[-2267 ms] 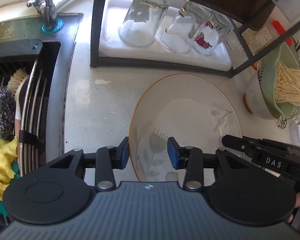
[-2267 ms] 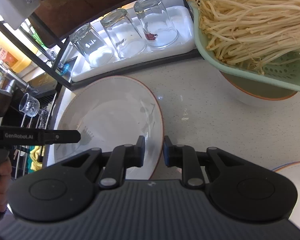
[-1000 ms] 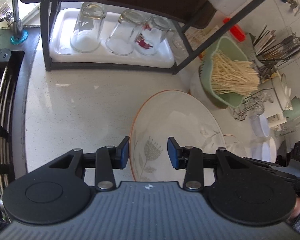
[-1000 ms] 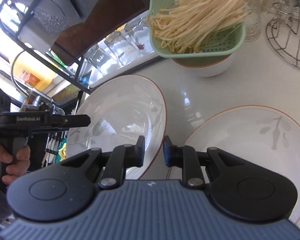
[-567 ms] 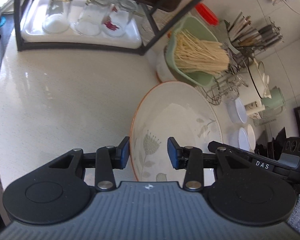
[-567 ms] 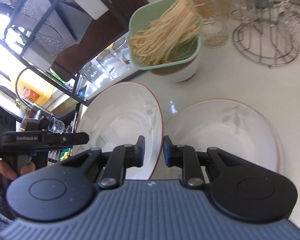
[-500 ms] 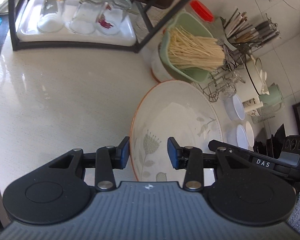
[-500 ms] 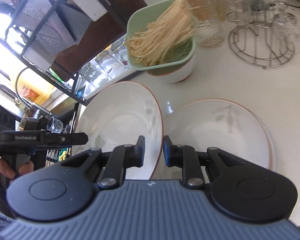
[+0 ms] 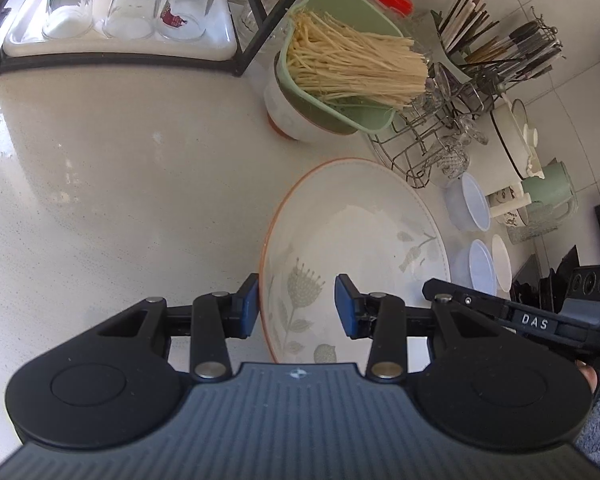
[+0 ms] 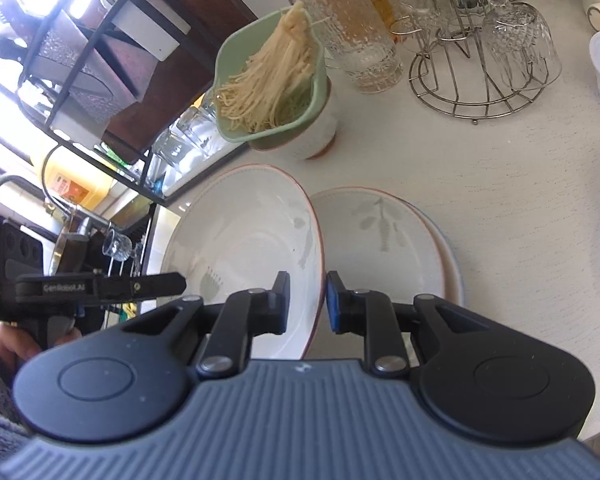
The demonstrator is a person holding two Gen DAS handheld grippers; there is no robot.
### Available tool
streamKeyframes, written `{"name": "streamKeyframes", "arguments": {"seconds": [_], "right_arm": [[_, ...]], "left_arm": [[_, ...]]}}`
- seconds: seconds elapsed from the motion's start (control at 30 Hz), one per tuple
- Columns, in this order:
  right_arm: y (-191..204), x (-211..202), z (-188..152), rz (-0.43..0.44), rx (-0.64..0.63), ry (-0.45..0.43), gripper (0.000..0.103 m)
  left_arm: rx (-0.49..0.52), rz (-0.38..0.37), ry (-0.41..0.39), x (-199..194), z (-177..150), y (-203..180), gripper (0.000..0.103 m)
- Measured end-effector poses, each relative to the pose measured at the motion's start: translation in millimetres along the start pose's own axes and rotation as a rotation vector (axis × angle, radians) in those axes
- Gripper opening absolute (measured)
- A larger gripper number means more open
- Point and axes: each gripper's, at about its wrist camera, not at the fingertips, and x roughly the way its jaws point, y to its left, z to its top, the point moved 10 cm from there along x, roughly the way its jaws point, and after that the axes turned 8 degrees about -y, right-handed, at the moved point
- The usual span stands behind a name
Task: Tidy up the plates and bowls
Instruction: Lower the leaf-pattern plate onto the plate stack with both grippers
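Your left gripper [image 9: 296, 306] and your right gripper [image 10: 308, 304] each straddled the rim of the same floral bowl [image 9: 352, 240], one on either side of it. The right gripper's pads sat close on the rim, pinching it. The left gripper's pads stood wider, its left pad against the outside wall and its right pad clear of the inner surface, so I could not tell whether it truly gripped. You held the bowl tilted above the table [image 9: 120, 160], just beside a stack of plates [image 10: 384, 240] with a leaf print (the bowl's edge overlapped the stack in the right wrist view). Behind the bowl a green colander [image 9: 340, 60] full of pale enoki mushrooms [image 9: 352, 64] sat in a white bowl [image 9: 288, 116]. To its right stood a wire rack [image 10: 472, 92] carrying upturned glasses, and near it three small white bowls [image 9: 476, 208]. Further left, three glasses [image 9: 132, 0] stood upside down on a white tray [image 9: 120, 42] under a dark shelf frame.
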Motion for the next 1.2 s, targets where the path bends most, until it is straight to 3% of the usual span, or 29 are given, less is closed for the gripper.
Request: {"name": "streamKeyframes", "arguments": {"seconds": [0.9, 1.2], "right_arm": [[-53, -3, -12, -0.069, 0.061, -0.005, 0.022], [-54, -5, -10, -0.093, 0.068, -0.026, 0.022]], "left_arm": [[0.161, 0.093, 0.094, 51, -15, -35, 0.045], [0.139, 0.117, 0.105, 56, -14, -36, 0.045]]}}
